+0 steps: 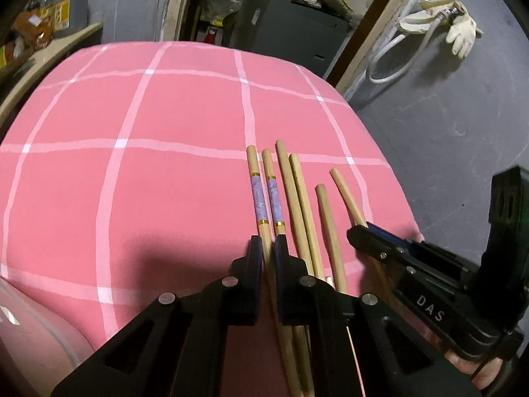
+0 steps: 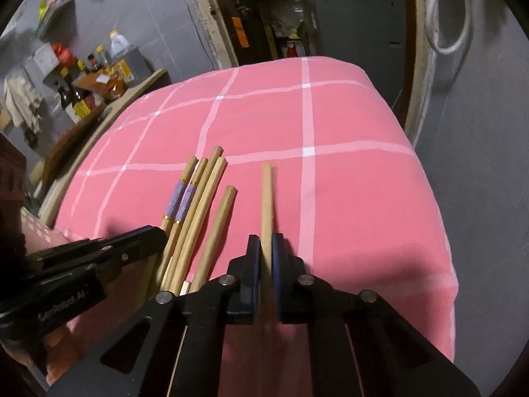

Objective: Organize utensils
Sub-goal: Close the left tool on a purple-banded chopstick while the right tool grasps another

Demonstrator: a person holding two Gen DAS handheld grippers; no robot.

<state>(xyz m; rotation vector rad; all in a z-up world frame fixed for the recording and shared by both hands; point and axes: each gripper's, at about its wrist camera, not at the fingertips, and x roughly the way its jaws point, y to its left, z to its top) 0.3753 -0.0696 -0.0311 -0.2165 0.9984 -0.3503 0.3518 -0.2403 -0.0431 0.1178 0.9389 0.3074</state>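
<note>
Left wrist view: the left gripper [image 1: 267, 248] has its fingers pinching one of two pale wooden chopsticks with a purple patterned band and gold rings [image 1: 273, 198], the second one of the pair of them seen here. Its long axis runs straight ahead from the fingers, away over the pink counter cloth with white grid lines [image 1: 132, 172]. Its twin [image 1: 257, 195] lies just beside it on the left, parallel; two plain light-wood chopsticks [image 1: 297, 198] lie close on the right, then a shorter plain one [image 1: 327, 228]. In the right wrist view, the right gripper [image 2: 266, 248] pinches a single plain wooden chopstick [image 2: 267, 198], held apart to the right of the row and pointing the same way. Judged from this, each banded stick is nearer the left gripper, and pairing looks partly done.
</note>
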